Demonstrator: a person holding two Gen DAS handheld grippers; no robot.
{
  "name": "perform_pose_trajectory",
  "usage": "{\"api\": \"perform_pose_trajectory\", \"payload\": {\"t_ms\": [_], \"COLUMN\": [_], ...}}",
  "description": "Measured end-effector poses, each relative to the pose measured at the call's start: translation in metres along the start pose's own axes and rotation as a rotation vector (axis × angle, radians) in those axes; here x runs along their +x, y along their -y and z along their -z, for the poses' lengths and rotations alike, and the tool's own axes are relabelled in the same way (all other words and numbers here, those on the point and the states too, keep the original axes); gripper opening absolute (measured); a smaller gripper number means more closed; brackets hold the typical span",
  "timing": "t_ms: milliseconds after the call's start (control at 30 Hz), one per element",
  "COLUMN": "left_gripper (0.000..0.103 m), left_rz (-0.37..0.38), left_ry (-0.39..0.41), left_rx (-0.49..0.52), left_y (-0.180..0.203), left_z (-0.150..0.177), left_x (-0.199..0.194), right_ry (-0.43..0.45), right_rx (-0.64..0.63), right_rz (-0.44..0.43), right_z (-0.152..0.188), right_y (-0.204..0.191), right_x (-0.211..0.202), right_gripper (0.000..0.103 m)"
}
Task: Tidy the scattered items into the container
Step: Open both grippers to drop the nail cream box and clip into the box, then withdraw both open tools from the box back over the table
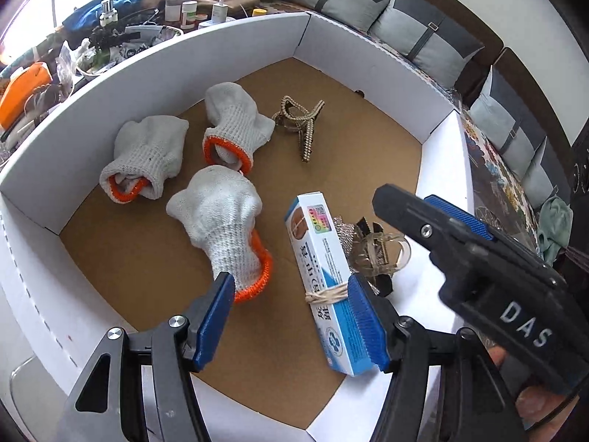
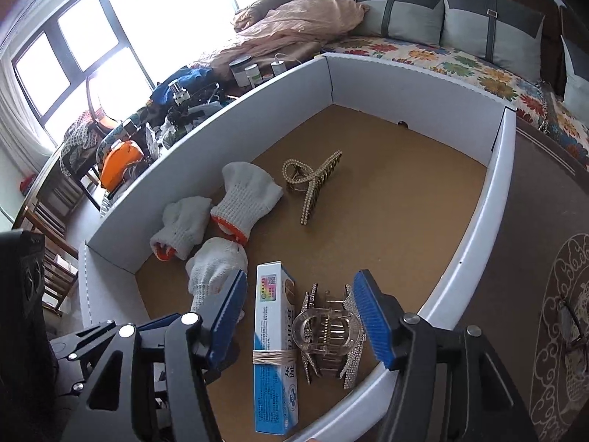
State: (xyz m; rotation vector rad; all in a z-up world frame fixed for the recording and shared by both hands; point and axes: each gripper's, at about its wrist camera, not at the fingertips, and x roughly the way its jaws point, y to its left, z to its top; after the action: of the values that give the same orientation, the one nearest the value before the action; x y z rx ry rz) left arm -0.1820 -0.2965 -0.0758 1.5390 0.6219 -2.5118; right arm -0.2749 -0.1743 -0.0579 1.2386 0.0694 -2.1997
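Observation:
A white cardboard box (image 1: 235, 37) with a brown floor holds three white knit gloves with orange cuffs (image 1: 221, 221), a gold beaded hair claw (image 1: 300, 125), a blue-and-white carton tied with a rubber band (image 1: 327, 280) and a clear rhinestone hair claw (image 1: 375, 250). My left gripper (image 1: 292, 316) is open above the box floor, between the nearest glove and the carton. My right gripper (image 2: 300, 316) is open above the carton (image 2: 274, 350) and the clear claw (image 2: 331, 335). The right gripper's body also shows in the left wrist view (image 1: 478, 258).
Beyond the box's left wall lies clutter: jars (image 1: 176, 5), bottles and an orange object (image 1: 22, 88). A pink blanket (image 2: 294, 22) and grey cushions (image 2: 423, 14) lie on a floral bed behind. A brown patterned surface (image 2: 545, 258) lies right of the box.

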Motion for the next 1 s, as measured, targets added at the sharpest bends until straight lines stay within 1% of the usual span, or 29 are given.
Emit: {"api": "perform_pose_trajectory", "payload": {"t_ms": [200, 333, 433, 533, 600, 700, 767, 900, 1000], "left_gripper": [0.063, 0.063, 0.063, 0.063, 0.064, 0.064, 0.064, 0.064, 0.064], "left_rz": [-0.009, -0.019, -0.006, 0.042, 0.072, 0.098, 0.116, 0.151, 0.178], "left_ry": [0.024, 0.053, 0.071, 0.069, 0.063, 0.045, 0.032, 0.007, -0.011], "left_rx": [0.024, 0.072, 0.109, 0.152, 0.182, 0.261, 0.313, 0.418, 0.496], "left_y": [0.014, 0.039, 0.068, 0.106, 0.131, 0.161, 0.182, 0.223, 0.253], "left_z": [0.011, 0.023, 0.04, 0.07, 0.091, 0.124, 0.146, 0.19, 0.223], "left_x": [-0.015, -0.035, -0.051, -0.06, -0.061, -0.042, -0.029, -0.004, 0.015], "right_ry": [0.042, 0.096, 0.134, 0.164, 0.174, 0.182, 0.182, 0.192, 0.208], "right_rx": [0.04, 0.123, 0.202, 0.256, 0.279, 0.315, 0.351, 0.453, 0.502], "right_rz": [-0.018, -0.024, -0.014, 0.016, 0.054, 0.134, 0.205, 0.281, 0.304], "right_z": [0.012, 0.037, 0.064, 0.098, 0.126, 0.176, 0.216, 0.28, 0.314], "right_y": [0.008, 0.031, 0.057, 0.085, 0.105, 0.136, 0.161, 0.203, 0.226], "right_x": [-0.029, -0.064, -0.095, -0.127, -0.146, -0.169, -0.184, -0.21, -0.226], "right_gripper": [0.062, 0.062, 0.062, 0.062, 0.062, 0.061, 0.062, 0.062, 0.062]}}
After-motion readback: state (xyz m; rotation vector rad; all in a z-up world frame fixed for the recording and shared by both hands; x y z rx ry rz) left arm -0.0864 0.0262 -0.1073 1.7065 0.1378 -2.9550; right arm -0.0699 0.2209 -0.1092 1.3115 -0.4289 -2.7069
